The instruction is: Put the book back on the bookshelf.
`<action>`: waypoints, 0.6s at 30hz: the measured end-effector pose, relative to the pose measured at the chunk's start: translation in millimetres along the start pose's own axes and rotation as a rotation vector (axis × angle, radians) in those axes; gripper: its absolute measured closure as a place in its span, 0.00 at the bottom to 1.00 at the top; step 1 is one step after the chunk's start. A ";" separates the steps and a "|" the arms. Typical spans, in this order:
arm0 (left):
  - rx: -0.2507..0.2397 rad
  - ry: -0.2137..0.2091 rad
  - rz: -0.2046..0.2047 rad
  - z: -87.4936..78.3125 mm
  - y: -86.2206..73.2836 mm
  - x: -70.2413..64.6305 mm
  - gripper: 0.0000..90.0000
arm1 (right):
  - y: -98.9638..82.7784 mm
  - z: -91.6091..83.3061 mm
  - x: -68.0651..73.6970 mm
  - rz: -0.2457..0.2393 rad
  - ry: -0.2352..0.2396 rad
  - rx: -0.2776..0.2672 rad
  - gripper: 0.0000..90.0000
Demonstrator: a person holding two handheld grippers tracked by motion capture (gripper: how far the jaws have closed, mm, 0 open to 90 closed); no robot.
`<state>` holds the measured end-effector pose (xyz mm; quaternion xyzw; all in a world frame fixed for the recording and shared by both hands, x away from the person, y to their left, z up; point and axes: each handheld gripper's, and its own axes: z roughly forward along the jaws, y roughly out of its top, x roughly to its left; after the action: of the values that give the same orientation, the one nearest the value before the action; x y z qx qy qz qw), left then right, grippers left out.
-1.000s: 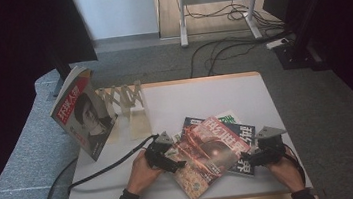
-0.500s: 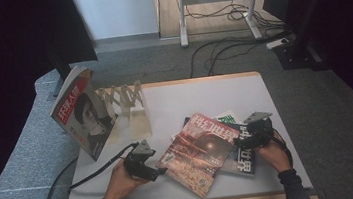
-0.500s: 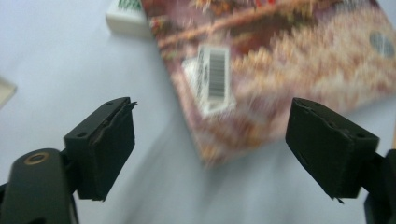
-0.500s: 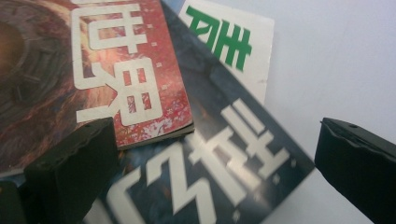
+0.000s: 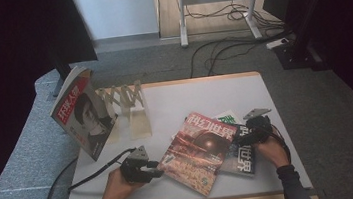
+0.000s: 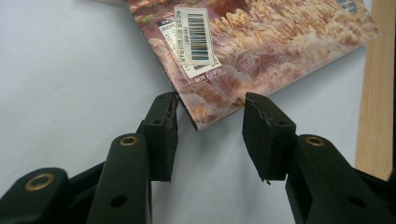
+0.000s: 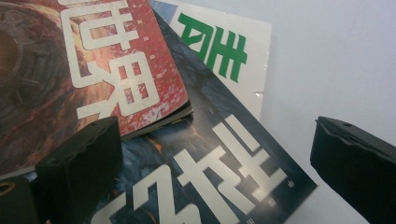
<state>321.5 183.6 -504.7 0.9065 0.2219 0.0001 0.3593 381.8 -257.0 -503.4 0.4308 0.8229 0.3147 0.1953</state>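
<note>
While your left jaws narrow, here is how things stand:

Left gripper (image 6: 210,109): your jaws have just been closing and now stand narrow, with the near corner of the red magazine (image 5: 198,151) between them; the pads are not yet pressing it.

Right gripper (image 7: 212,154): your jaws gape wide over the corner of the dark blue magazine (image 7: 219,182), holding nothing.

Change: since a second ago the red magazine has slid left off the pile, and your left hand has backed off toward the table's near left.

Pile: the red one overlaps the dark blue one, a green-lettered magazine (image 7: 224,51) beneath.

Wooden rack (image 5: 127,107): one magazine (image 5: 83,115) leans at its left end; slots stand free.

Meaning: you're probably about to pinch the red magazine for the rack.
</note>
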 end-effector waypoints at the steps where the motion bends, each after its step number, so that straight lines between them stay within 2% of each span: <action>1: 0.000 -0.001 0.003 1.5 1.7 -0.6 0.62 | -0.8 -1.3 -0.8 0.004 -0.002 -0.002 0.02; 5: -0.024 -0.033 -0.012 7.1 5.8 0.7 0.62 | -3.1 -8.3 -5.1 0.017 -0.005 -0.009 0.01; 11: -0.056 -0.048 -0.021 12.4 7.7 0.9 0.63 | -6.0 -20.8 -13.9 0.044 -0.007 -0.022 0.00; 14: -0.033 -0.011 0.019 15.3 14.4 -5.2 0.63 | -7.6 -24.8 -17.7 0.054 -0.012 -0.026 0.00; 15: -0.045 -0.024 0.014 15.7 16.6 -5.4 0.63 | -8.0 -25.3 -18.4 0.055 -0.012 -0.027 0.00; 16: -0.070 -0.043 0.006 16.0 17.2 -3.6 0.67 | -8.4 -25.9 -19.2 0.057 -0.012 -0.028 0.00; 18: -0.080 -0.049 0.002 18.4 18.1 -2.2 0.69 | -9.2 -27.3 -19.9 0.062 -0.012 -0.031 0.00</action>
<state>329.7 159.0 -506.3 0.8913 0.2118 -0.0129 0.4007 371.2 -287.0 -489.0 0.4550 0.8029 0.3309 0.1971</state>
